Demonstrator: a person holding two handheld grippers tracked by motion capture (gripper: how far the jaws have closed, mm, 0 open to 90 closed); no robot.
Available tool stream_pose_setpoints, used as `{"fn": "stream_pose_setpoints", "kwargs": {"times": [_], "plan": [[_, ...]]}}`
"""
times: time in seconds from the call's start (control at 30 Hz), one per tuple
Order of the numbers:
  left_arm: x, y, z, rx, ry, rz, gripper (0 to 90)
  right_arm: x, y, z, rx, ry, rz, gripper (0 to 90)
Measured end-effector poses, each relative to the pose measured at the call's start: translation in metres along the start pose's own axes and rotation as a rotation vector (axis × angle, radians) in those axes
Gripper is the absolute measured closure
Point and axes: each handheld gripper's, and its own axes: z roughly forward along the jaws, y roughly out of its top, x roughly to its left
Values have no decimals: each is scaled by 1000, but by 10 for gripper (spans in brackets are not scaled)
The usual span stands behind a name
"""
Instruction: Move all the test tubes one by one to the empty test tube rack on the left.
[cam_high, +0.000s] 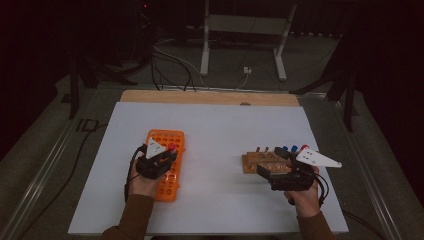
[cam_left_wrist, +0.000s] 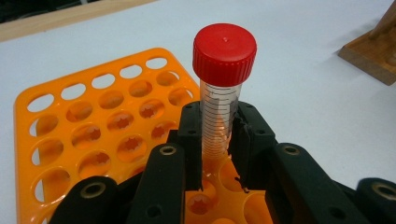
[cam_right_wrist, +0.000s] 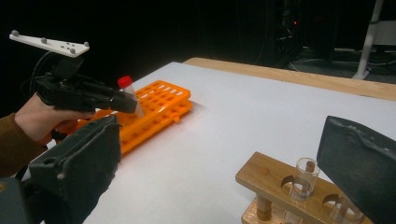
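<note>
My left gripper (cam_left_wrist: 217, 135) is shut on a clear graduated tube (cam_left_wrist: 219, 112) with a red cap (cam_left_wrist: 224, 53), gripping it partway down its body. The tube stands over the near right part of an orange rack (cam_left_wrist: 93, 112); its tip is hidden behind the jaws. In the high view the left gripper (cam_high: 170, 154) holds the red cap (cam_high: 171, 146) above the orange rack (cam_high: 170, 187) at mid left. My right gripper (cam_high: 270, 161) is open at the wooden stand (cam_high: 252, 162), nothing between its pads (cam_right_wrist: 79, 163). From the right gripper view, the held tube (cam_right_wrist: 128, 93) leans slightly over the orange rack (cam_right_wrist: 159, 107).
The wooden stand (cam_right_wrist: 266, 179) holds a short glass tube (cam_right_wrist: 306, 179), and blue- and red-capped tubes (cam_high: 294, 148) stand at its far side. A white sheet (cam_high: 215, 130) covers the table, with a wooden strip (cam_high: 210, 97) along the far edge. Cables and a frame stand on the floor beyond.
</note>
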Motion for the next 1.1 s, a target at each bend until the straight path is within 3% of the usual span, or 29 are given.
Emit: {"fn": "stream_pose_setpoints", "kwargs": {"times": [0.3, 0.43, 0.63, 0.77, 0.83, 1.0, 1.1], "plan": [[0, 0, 0, -3, -3, -8, 727, -1, 1, -1, -6, -4, 1, 3], [0, -2, -5, -49, -20, -28, 598, -2, 0, -1, -5, -7, 1, 3], [-1, -4, -18, -151, -41, -54, 486, -4, 3, -3, -13, -19, -3, 3], [1, -4, -30, -220, -67, -104, 439, -9, 9, -7, -26, -31, -7, 3], [2, -5, -35, -247, -59, -127, 359, -12, 12, -10, -34, -43, -5, 3], [-1, -7, -45, -280, -44, -156, 177, -22, 18, -17, -41, -79, 10, 3], [-2, -8, -46, -291, -37, -160, 113, -30, 20, -20, -6, -118, 1, 3]]}}
